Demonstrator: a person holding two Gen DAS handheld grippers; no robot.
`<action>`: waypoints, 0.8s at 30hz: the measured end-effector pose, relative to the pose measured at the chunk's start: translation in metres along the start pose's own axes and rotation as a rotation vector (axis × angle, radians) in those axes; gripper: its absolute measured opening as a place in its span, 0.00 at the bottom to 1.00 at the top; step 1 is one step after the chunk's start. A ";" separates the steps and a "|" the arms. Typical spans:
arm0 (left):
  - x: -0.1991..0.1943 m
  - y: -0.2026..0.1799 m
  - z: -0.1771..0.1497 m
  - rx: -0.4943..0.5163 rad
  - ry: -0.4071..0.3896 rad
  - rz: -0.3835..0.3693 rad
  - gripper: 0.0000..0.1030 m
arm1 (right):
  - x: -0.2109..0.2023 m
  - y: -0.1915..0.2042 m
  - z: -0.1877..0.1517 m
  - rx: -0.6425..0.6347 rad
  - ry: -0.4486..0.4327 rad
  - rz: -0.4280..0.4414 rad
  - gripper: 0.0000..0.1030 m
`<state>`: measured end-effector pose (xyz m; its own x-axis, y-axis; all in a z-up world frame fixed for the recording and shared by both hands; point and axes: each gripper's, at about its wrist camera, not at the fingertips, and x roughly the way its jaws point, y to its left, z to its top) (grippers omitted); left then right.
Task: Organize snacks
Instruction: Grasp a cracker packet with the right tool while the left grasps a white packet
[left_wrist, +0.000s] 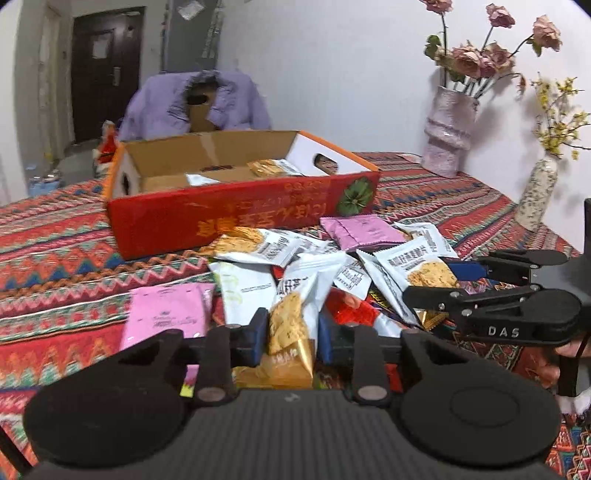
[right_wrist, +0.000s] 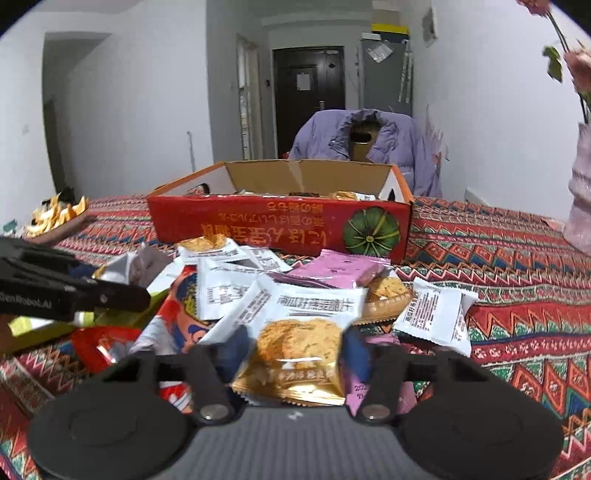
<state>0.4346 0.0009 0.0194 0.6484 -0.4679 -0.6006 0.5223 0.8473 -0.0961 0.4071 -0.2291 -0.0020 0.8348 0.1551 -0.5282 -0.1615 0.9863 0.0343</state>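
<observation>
A heap of snack packets (left_wrist: 332, 258) lies on the patterned tablecloth in front of an open red cardboard box (left_wrist: 243, 218), which holds a few packets (left_wrist: 273, 167). My left gripper (left_wrist: 291, 334) is shut on a white-and-gold cracker packet (left_wrist: 291, 325), held upright. My right gripper (right_wrist: 295, 350) is shut on a similar white-and-gold cracker packet (right_wrist: 299, 350) above the heap (right_wrist: 280, 288). The right gripper also shows in the left wrist view (left_wrist: 461, 280) at the right. The box (right_wrist: 280, 225) stands just behind the heap.
Two pink packets (left_wrist: 166, 317) (left_wrist: 364, 230) lie at the heap's edges. Two vases with flowers (left_wrist: 448, 136) (left_wrist: 535, 195) stand at the table's right. A chair with a purple jacket (right_wrist: 365, 151) is behind the box. A plate of orange peel (right_wrist: 55, 218) sits far left.
</observation>
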 end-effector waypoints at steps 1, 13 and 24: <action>-0.008 -0.002 0.000 -0.006 -0.007 0.013 0.22 | -0.001 0.001 -0.001 -0.016 -0.001 -0.008 0.46; -0.126 -0.046 -0.038 -0.201 -0.134 0.176 0.17 | -0.098 0.011 -0.026 -0.071 -0.061 0.003 0.46; -0.198 -0.092 -0.092 -0.266 -0.190 0.224 0.17 | -0.195 0.025 -0.061 -0.110 -0.093 0.069 0.46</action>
<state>0.2072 0.0386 0.0744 0.8342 -0.2810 -0.4744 0.2108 0.9576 -0.1965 0.2081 -0.2377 0.0506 0.8641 0.2322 -0.4466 -0.2731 0.9616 -0.0282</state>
